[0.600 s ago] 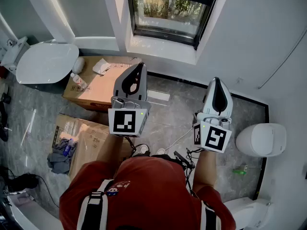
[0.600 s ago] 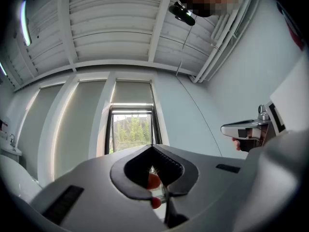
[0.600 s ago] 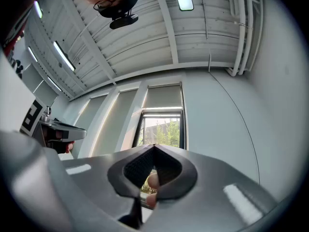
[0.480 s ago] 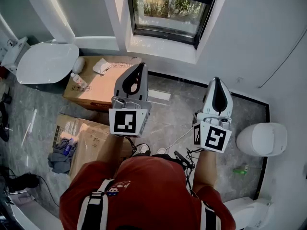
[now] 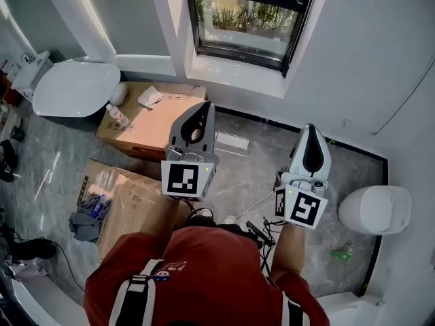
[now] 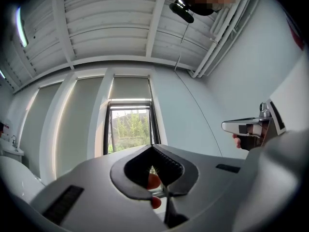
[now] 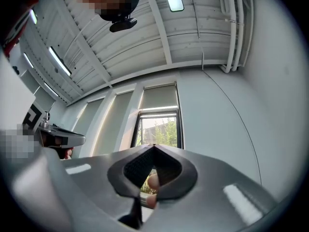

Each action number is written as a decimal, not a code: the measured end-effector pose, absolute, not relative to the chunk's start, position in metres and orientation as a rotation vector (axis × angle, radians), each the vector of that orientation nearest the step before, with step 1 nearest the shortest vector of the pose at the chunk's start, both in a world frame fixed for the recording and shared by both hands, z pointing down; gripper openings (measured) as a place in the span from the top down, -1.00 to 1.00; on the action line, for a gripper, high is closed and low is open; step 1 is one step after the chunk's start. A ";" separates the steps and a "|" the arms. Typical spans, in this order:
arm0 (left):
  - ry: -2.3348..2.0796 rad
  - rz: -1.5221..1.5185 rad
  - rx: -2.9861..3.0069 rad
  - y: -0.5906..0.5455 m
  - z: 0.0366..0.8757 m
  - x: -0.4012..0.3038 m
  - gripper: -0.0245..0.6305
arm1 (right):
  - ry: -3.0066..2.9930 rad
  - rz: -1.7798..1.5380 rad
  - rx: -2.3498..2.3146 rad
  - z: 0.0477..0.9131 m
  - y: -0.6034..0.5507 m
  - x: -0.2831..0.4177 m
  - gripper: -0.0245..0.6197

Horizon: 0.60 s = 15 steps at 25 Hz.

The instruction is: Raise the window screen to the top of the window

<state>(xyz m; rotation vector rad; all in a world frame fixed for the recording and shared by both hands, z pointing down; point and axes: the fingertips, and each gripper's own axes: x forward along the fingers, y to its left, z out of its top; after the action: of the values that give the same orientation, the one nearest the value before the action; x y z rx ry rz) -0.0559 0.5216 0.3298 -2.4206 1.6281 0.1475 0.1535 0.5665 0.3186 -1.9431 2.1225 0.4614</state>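
Observation:
The dark-framed window [image 5: 246, 20] is set in the white wall ahead, with trees behind its glass. In the left gripper view a grey screen [image 6: 129, 87] covers the window's upper part, down to a pale bar; the right gripper view shows the same screen [image 7: 159, 96]. My left gripper [image 5: 204, 105] is shut and empty, held in the air short of the sill and pointing at the window [image 6: 129, 129]. My right gripper [image 5: 311, 128] is level with it to the right, also shut with nothing in it. Neither touches the window.
A cardboard box [image 5: 153, 124] with a bottle [image 5: 117, 116] and cloths stands under the window's left side. A second box [image 5: 129, 202] and a pile of clothes [image 5: 88, 216] lie nearer me. A white toilet lid [image 5: 78, 90] is at left, a white fixture [image 5: 374, 209] at right, and cables [image 5: 262, 226] by my feet.
The head view has shifted a little, and both grippers sit slightly lower in it. They remain shut and empty, side by side.

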 end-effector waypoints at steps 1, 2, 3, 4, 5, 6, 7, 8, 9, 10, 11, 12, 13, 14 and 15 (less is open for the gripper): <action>1.630 0.146 -2.419 0.522 0.331 -0.053 0.91 | 2.123 0.457 -1.945 0.321 0.566 0.158 0.90; 1.631 0.140 -2.417 0.522 0.333 -0.050 0.91 | 2.124 0.448 -1.945 0.323 0.566 0.160 0.90; 1.633 0.129 -2.416 0.523 0.336 -0.049 0.91 | 2.124 0.438 -1.943 0.326 0.565 0.162 0.90; 1.638 0.117 -2.413 0.522 0.338 -0.048 0.91 | 2.124 0.431 -1.940 0.329 0.564 0.163 0.90; 1.645 0.109 -2.410 0.521 0.339 -0.048 0.91 | 2.126 0.428 -1.939 0.330 0.562 0.163 0.90; 1.651 0.104 -2.409 0.519 0.340 -0.048 0.91 | 2.128 0.428 -1.938 0.331 0.561 0.164 0.90; 1.656 0.099 -2.411 0.517 0.341 -0.047 0.91 | 2.132 0.428 -1.938 0.332 0.559 0.164 0.90; 1.660 0.099 -2.414 0.515 0.341 -0.046 0.91 | 2.137 0.427 -1.939 0.333 0.557 0.164 0.90; 1.663 0.105 -2.419 0.513 0.341 -0.045 0.91 | 2.140 0.427 -1.941 0.334 0.554 0.165 0.90; 1.665 0.112 -2.425 0.510 0.341 -0.043 0.91 | 2.141 0.428 -1.944 0.334 0.551 0.167 0.90; 1.667 0.115 -2.431 0.506 0.342 -0.042 0.91 | 2.141 0.429 -1.947 0.335 0.547 0.168 0.90; 1.668 0.118 -2.430 0.501 0.342 -0.042 0.91 | 2.141 0.428 -1.950 0.336 0.543 0.170 0.90; 1.668 0.119 -2.425 0.496 0.343 -0.043 0.91 | 2.143 0.427 -1.952 0.337 0.538 0.170 0.90; 1.669 0.116 -2.416 0.491 0.343 -0.045 0.91 | 2.149 0.425 -1.953 0.338 0.533 0.170 0.90; 1.670 0.110 -2.408 0.485 0.342 -0.047 0.91 | 2.156 0.427 -1.955 0.339 0.528 0.169 0.90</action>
<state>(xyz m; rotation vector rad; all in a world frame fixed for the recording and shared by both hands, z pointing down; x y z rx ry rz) -0.0468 0.4853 0.3421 -2.4084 1.6696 0.1098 0.1692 0.5282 0.3388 -1.9551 2.1563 0.4268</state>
